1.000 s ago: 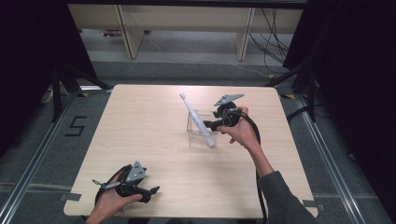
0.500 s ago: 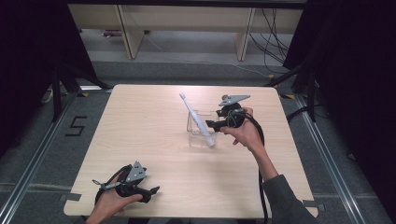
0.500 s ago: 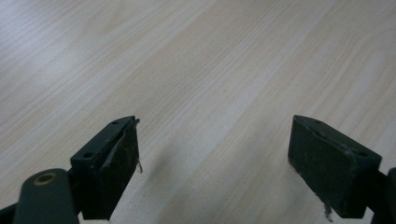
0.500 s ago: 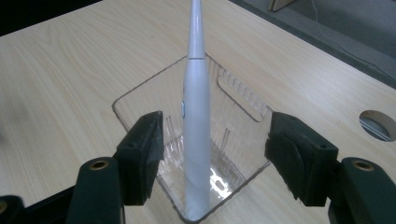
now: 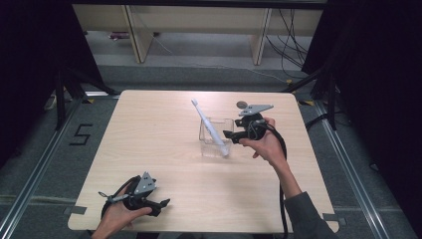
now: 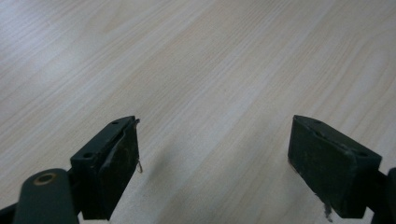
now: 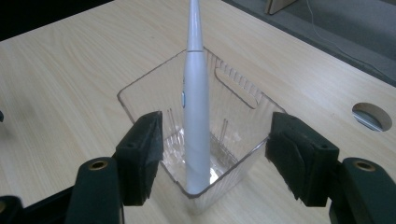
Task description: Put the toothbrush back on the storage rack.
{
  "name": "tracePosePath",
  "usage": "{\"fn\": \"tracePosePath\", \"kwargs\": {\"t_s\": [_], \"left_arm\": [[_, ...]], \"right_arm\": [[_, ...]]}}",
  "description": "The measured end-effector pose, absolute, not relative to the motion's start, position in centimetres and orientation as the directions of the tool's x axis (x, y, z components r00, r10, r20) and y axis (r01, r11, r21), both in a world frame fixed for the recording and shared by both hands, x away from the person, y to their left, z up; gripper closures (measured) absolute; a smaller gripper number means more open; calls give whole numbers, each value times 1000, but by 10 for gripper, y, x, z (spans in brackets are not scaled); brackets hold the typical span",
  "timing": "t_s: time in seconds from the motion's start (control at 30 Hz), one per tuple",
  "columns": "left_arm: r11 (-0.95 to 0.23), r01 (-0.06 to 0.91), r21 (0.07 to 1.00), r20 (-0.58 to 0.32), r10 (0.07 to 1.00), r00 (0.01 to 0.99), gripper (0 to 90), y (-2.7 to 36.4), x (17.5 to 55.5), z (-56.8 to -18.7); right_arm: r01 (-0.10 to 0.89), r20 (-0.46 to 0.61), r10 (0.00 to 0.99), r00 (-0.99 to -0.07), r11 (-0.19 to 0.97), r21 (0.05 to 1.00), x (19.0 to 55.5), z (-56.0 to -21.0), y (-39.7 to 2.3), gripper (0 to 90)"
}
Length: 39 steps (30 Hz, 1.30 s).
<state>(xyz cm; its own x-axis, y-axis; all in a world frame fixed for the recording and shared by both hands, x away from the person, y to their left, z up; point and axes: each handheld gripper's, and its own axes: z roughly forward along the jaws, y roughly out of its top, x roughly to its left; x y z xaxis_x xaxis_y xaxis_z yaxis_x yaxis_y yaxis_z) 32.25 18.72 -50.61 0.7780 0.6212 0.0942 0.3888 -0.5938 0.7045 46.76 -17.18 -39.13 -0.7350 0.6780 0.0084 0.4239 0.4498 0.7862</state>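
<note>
Both grippers (image 5: 161,204) (image 7: 212,154) gape empty; toothbrush (image 7: 195,107) head cropped above clear bin (image 7: 233,100).

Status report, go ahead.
Both grippers open: left gripper idle near table edge, right gripper facing clear bin. Electric toothbrush leans inside. Nothing blocking.

A white electric toothbrush (image 7: 196,116) stands base-down in a clear ribbed plastic bin (image 7: 238,100) near the table's centre, leaning toward eleven o'clock, its head beyond the rim.
</note>
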Motion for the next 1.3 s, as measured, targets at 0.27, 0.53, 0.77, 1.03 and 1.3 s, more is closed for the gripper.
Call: {"fn": "tracePosePath", "kwargs": {"t_s": [0.27, 0.53, 0.77, 1.03, 1.3], "left_arm": [[-584, 389, 712, 95, 629, 771, 159, 187, 322, -506], [-585, 387, 712, 99, 630, 770, 159, 187, 323, -506], [-578, 390, 717, 90, 631, 770, 159, 187, 322, -505], [-579, 395, 714, 83, 629, 773, 159, 188, 322, -505], [-568, 405, 717, 73, 639, 766, 159, 187, 321, -505]], "right_arm": [[399, -11, 686, -728, 436, 807, 461, -388, -178, 360], [423, 8, 695, -719, 428, 799, 453, -387, -188, 340], [416, -4, 698, -716, 432, 800, 443, -386, -198, 327], [425, 7, 711, -703, 412, 806, 431, -387, -210, 314], [437, 17, 733, -680, 386, 813, 421, -392, -226, 304]]}}
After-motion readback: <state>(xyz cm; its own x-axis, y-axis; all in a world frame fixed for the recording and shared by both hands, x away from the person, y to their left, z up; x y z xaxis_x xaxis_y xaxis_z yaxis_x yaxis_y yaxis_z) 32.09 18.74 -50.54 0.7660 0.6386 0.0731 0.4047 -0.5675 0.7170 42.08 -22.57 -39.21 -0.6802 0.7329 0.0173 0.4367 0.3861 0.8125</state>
